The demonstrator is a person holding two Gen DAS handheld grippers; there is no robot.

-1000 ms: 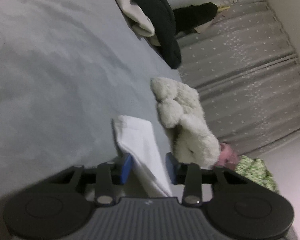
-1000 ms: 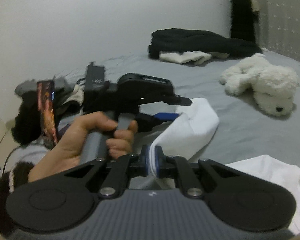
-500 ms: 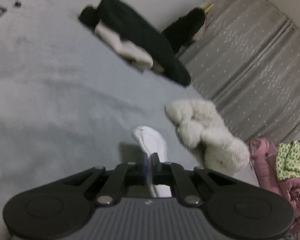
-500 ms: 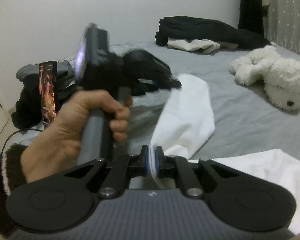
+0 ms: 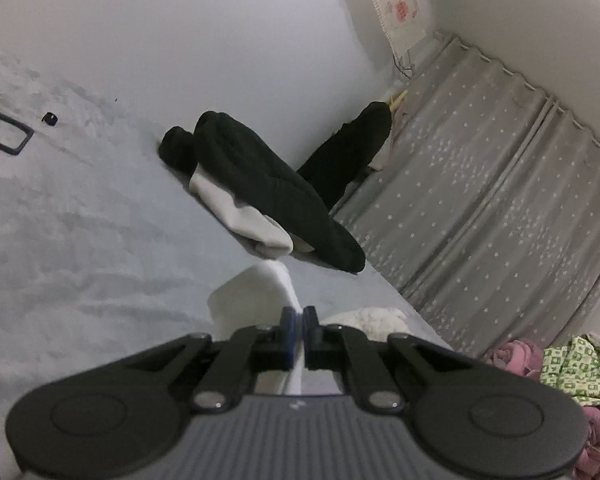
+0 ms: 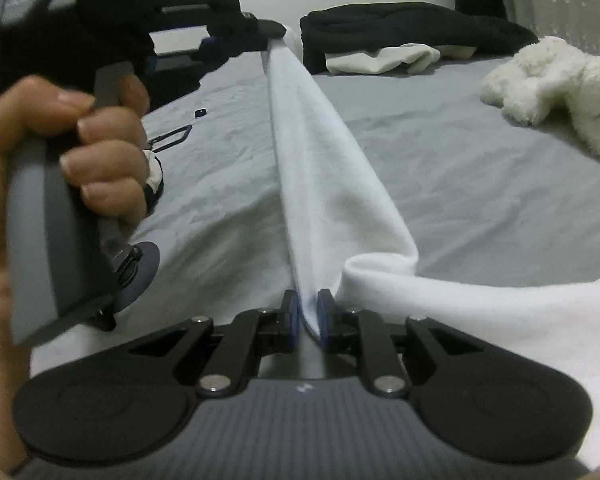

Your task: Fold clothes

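A white garment (image 6: 332,168) lies on the grey bed (image 6: 480,184), with one edge pulled up into a taut ridge between my two grippers. My left gripper (image 6: 274,36), held in a hand (image 6: 60,140), is raised at the far end and shut on the cloth's upper corner. In the left wrist view the left gripper (image 5: 299,320) pinches a thin fold of the white garment (image 5: 256,296). My right gripper (image 6: 308,308) sits low near the bed. Its jaws are opening, and the fold still runs between them, touching both pads.
A white plush toy (image 6: 560,80) lies on the bed to the right. A pile of dark and pale clothes (image 6: 400,28) sits by the far wall. A small black frame-shaped item (image 6: 172,136) rests on the sheet. Grey starred curtains (image 5: 480,208) and pink and green clothes (image 5: 572,364) are beyond.
My left gripper shut on the white cloth and rose with it. The right gripper sank toward the bed and its jaws parted slightly. The cloth now stretches taut between them.
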